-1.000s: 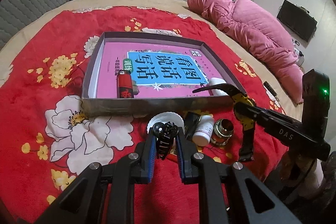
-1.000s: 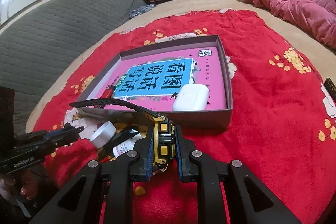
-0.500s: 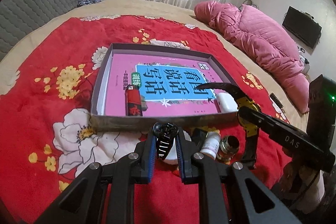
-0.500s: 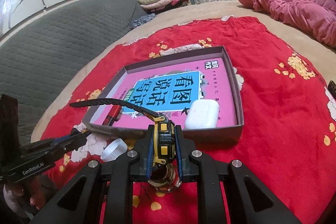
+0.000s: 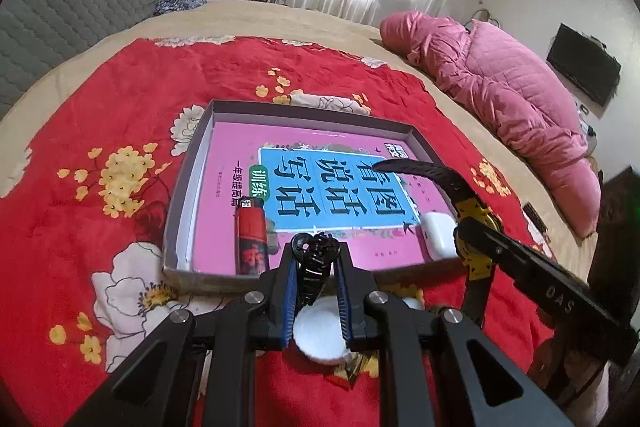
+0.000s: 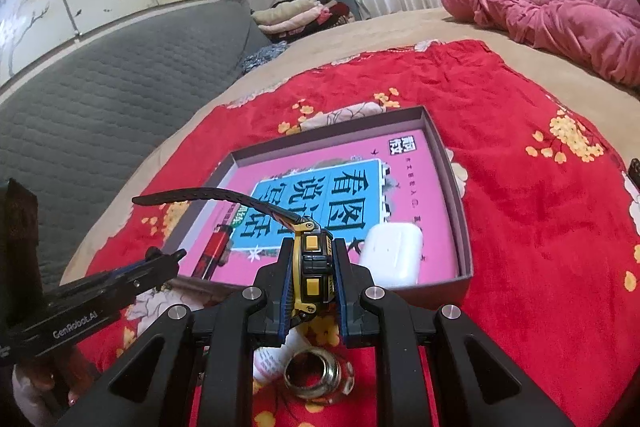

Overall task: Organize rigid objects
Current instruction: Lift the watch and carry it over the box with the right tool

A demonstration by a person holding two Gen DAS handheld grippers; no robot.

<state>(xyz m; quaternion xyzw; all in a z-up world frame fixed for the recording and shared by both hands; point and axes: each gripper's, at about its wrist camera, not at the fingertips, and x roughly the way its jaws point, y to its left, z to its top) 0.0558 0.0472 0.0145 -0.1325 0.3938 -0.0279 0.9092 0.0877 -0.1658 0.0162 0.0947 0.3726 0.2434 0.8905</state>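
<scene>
Both grippers moved up toward the tray [image 5: 182,187]; left gripper [image 5: 316,261] jaws clamped on black watch [image 5: 314,259], right gripper [image 6: 314,267] jaws clamped on yellow watch [image 6: 312,263], both over tray's near edge.

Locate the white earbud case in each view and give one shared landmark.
Left wrist: white earbud case lies at the tray's near right corner, beside the yellow watch.
Right wrist: case sits right of centre, past the right gripper.
Shared landmark: the red lighter.
</scene>
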